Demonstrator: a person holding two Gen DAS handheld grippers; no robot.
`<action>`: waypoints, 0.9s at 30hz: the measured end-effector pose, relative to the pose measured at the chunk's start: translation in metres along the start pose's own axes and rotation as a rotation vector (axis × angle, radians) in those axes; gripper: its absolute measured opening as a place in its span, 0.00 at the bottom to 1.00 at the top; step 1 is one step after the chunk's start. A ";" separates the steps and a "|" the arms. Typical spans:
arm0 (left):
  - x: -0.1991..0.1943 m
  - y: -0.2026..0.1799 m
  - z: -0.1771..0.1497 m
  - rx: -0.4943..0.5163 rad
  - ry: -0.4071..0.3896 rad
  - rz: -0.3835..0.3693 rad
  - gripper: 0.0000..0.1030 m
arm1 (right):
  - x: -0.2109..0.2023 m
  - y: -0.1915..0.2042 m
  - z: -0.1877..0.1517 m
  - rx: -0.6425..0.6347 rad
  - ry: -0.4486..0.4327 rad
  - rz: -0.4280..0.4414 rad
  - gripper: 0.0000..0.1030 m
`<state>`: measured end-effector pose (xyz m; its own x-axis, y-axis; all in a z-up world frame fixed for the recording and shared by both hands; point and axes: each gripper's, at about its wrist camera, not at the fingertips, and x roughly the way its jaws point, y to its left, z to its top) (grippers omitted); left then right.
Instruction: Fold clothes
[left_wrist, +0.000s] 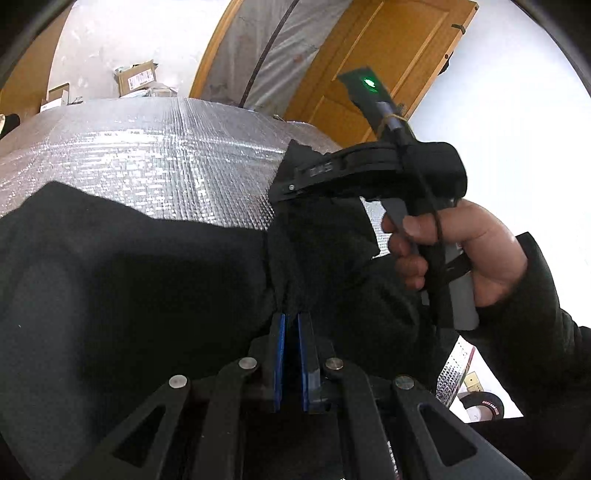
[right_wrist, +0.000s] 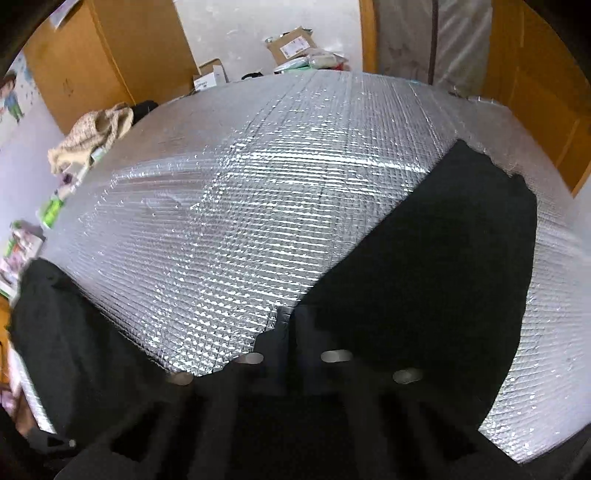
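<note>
- Left wrist: left gripper (left_wrist: 291, 325) jaws nearly closed, blue pads pinching a bunched edge of the black garment (left_wrist: 129, 280) right at the tips.
- Ahead-right of those jaws: right gripper (left_wrist: 295, 181), held by a hand (left_wrist: 454, 251), also buried in the same cloth, jaws pressed together on a fold of it.
- Right wrist: blurred; own fingertips lost in black fabric, so gap not readable from here.
- Garment: spreads left of and below the left jaws, and right of the right jaws over the foil mat (right_wrist: 258, 203); mat ahead of both is bare.
- Progress (judgement): both ends gripped, cloth lifted/bunched, not flat. No neat folded stack visible, so mid-fold. Can't tell how many folds are in. Left: lay down, square up.
</note>
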<state>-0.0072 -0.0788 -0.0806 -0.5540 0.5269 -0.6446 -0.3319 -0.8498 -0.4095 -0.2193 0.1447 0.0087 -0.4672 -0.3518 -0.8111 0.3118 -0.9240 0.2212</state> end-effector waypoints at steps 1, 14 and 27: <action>-0.002 -0.001 0.002 0.003 -0.009 0.003 0.05 | -0.008 -0.004 0.001 0.013 -0.025 0.022 0.02; -0.063 -0.030 0.023 0.078 -0.205 -0.066 0.05 | -0.175 -0.038 -0.038 0.128 -0.439 0.228 0.02; -0.023 -0.031 -0.041 0.049 0.034 -0.099 0.06 | -0.156 -0.089 -0.175 0.302 -0.207 0.094 0.05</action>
<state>0.0470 -0.0647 -0.0793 -0.4906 0.6080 -0.6242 -0.4210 -0.7926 -0.4410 -0.0289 0.3078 0.0205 -0.6152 -0.4310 -0.6601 0.1172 -0.8780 0.4641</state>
